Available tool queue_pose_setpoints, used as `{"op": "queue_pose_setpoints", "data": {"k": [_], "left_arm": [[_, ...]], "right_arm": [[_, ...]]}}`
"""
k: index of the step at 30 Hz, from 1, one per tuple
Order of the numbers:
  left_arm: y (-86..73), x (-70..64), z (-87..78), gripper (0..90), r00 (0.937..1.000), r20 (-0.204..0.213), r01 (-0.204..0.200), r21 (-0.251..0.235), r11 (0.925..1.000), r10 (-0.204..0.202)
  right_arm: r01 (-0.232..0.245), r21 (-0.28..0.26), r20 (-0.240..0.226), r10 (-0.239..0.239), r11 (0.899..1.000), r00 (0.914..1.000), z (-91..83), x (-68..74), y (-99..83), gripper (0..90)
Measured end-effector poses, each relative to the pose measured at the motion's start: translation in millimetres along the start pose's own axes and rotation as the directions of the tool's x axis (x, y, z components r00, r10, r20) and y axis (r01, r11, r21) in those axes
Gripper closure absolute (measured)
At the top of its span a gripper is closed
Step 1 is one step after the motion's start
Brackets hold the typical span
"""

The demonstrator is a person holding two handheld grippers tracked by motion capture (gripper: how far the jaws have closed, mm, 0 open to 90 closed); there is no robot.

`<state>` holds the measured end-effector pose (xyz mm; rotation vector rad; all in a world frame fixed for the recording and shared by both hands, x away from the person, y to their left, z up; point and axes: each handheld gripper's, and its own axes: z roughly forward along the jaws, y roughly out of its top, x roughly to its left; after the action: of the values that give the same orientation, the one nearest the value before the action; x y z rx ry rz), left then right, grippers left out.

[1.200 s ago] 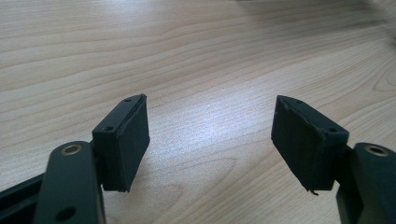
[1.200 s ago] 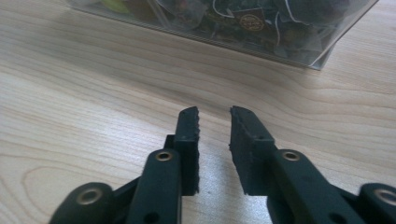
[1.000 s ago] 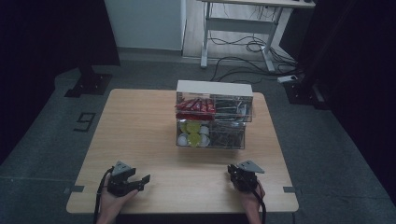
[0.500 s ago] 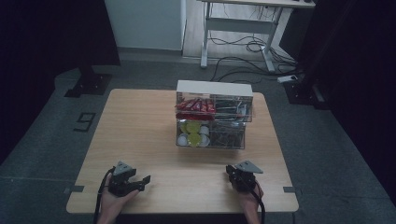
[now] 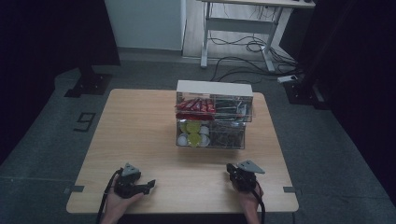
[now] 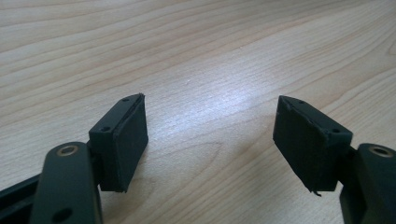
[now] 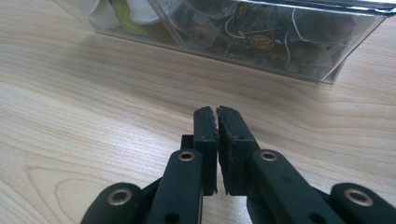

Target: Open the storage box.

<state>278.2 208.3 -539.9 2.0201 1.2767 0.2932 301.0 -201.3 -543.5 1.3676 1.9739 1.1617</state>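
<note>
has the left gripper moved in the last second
Barely. In the high view the left gripper sits at the same spot near the table's front edge; any shift is too small to call.

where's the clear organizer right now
In the high view the clear organizer stands at the table's far middle, slightly right of centre, ahead of the right gripper. In the right gripper view its lower drawer sits just beyond the shut jaws.
</note>
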Motion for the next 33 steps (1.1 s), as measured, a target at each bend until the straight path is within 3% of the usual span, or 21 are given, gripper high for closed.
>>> {"op": "queue_pose_setpoints", "data": {"k": [6, 13, 33], "left_arm": [[-0.4, 1.0, 0.3, 26.6, 1.0000, -0.001, 0.001, -0.007, 1.0000, -0.001], [-0.7, 1.7, 0.3, 26.4, 1.0000, 0.001, -0.009, -0.009, 0.9999, 0.009], [-1.5, 2.8, -0.1, 26.3, 0.9999, 0.008, -0.014, -0.012, 0.9998, 0.014]], "right_arm": [[-0.032, -0.010, -0.020, 0.032, 0.999, 0.9993, 3.2, -1.4, 2.7, 85.5], [-0.035, -0.025, -0.036, 0.034, 0.999, 0.9988, 8.7, 1.9, 10.8, 87.3], [-0.006, -0.043, -0.048, 0.004, 0.999, 0.9988, 23.2, 10.1, 31.3, 89.1]]}}
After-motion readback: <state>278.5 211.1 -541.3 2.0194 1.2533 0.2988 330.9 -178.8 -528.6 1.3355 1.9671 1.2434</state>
